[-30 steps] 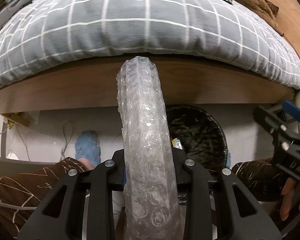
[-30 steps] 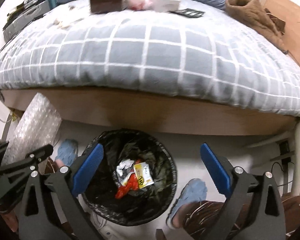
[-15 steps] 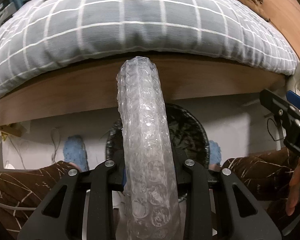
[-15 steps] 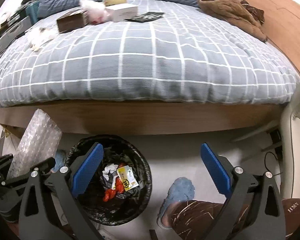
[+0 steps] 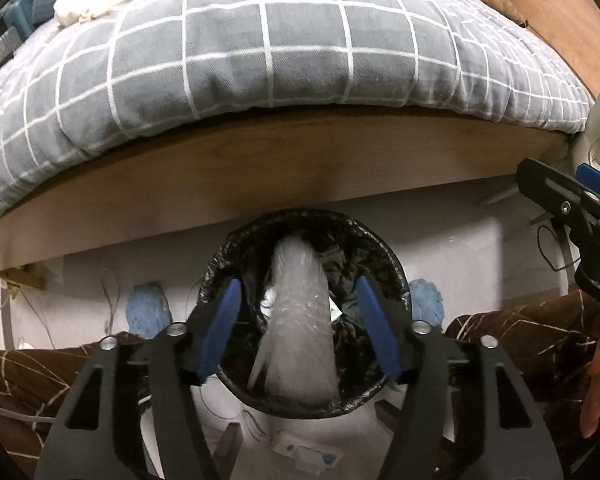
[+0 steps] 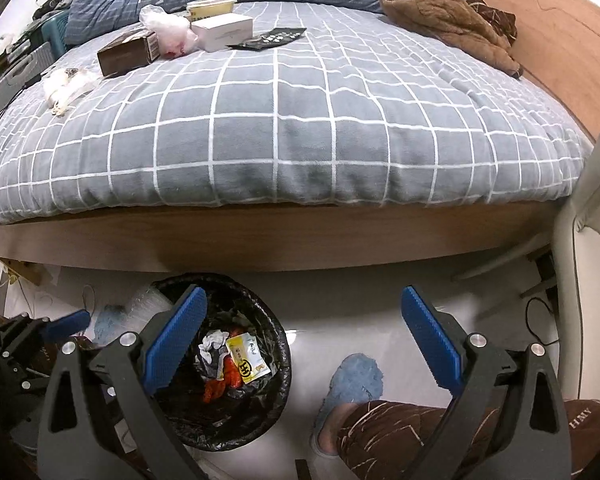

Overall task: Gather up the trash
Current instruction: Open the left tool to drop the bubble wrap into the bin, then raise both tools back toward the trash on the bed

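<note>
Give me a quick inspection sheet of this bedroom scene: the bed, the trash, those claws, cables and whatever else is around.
Surface: grey checked bedspread on a wooden bed frame.
Job's things: bubble wrap, blurred, between the open pads over the bin; wrappers lie inside the bin.
Clutter: on the bed a brown box, white box, crumpled plastic bag, tissues, brown garment.
Grippers: left claw has just been opening, pads clear of the wrap; right claw open, empty.
Cables: black cord on the floor right, thin wires left.
Surroundings: blue slippers, patterned brown trouser legs.
</note>
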Available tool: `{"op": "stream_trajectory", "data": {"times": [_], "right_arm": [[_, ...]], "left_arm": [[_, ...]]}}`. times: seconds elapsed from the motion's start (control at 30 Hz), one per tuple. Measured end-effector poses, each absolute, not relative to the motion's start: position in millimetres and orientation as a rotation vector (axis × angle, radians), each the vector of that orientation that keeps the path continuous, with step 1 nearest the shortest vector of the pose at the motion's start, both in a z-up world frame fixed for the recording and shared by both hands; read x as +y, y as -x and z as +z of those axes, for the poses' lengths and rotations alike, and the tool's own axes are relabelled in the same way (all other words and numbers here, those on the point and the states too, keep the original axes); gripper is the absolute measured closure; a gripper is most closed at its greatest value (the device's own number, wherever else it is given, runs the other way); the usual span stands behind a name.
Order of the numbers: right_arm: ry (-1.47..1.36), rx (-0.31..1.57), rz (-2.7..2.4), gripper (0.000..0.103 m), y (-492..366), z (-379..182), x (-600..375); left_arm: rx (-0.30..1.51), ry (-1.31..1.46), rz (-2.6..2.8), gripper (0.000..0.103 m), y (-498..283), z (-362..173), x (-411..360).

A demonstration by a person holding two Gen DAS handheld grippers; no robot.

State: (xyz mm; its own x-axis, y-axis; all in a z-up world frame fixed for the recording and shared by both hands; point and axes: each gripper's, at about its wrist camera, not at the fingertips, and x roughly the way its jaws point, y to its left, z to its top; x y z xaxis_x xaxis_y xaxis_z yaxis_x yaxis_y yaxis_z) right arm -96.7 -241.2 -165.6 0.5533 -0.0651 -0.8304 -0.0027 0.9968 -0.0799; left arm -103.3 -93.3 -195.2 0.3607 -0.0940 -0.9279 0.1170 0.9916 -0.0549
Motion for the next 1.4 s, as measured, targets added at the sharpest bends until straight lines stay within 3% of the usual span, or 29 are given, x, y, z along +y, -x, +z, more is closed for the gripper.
{"op": "stream_trajectory", "data": {"times": [0.07,0.23,0.43,1.4], "right_arm": [[0.085,0.976,-0.037,0.009,97,-164,-239],[0.08,0.952,-0.044,0.009,95,-159,-235],[0.08,0.923,-0.051,0.009,93,-151,-234],[0.057,0.73,0.057,0.009,57,-79,-207]], "left_arm": [[1.181,-0.025,-0.126,0.028,101,-189,-92],[1.132,-0.027,-0.105,0.013,97,-171,-89],[1.101,-0.039,-0.09,0.007,98,-160,-78],[0.909,0.068,0.096,0.006,43,-78,12]]}}
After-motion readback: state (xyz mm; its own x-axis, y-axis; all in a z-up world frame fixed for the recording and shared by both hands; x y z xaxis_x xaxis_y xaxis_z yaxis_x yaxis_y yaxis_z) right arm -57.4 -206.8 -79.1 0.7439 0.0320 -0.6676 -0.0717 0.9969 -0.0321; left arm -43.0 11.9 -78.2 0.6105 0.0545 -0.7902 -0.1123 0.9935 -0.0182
